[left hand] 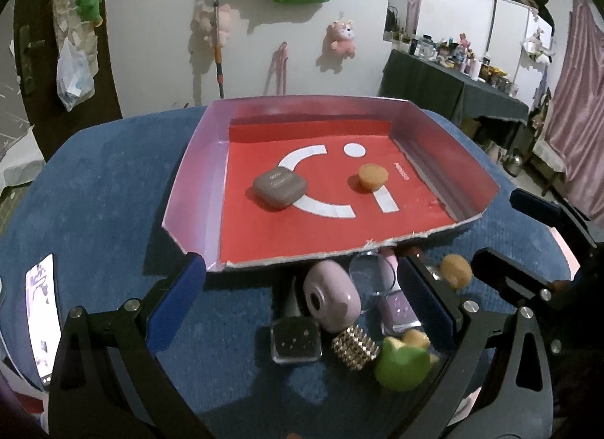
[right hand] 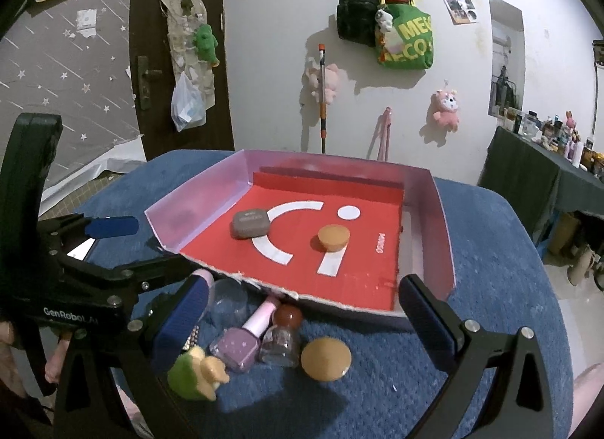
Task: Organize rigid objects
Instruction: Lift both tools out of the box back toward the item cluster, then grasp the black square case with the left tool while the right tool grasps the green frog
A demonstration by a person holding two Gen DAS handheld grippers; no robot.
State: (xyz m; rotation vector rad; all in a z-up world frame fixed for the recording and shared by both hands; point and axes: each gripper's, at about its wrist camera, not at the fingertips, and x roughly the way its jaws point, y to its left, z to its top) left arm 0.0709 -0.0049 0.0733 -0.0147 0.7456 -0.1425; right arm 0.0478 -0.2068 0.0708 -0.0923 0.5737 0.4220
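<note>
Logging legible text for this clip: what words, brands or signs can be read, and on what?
"GenRobot.AI": left tool's body.
"ME" over "ECO", cut off: green bag on the wall.
Small white vertical print on the red tray floor: unreadable.
Grey case lid print: blurred.
Wall posters: too small.

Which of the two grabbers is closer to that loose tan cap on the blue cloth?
Right. The tan cap lies between the right gripper fingers; the left gripper sits further left, over the other trinkets.
</note>
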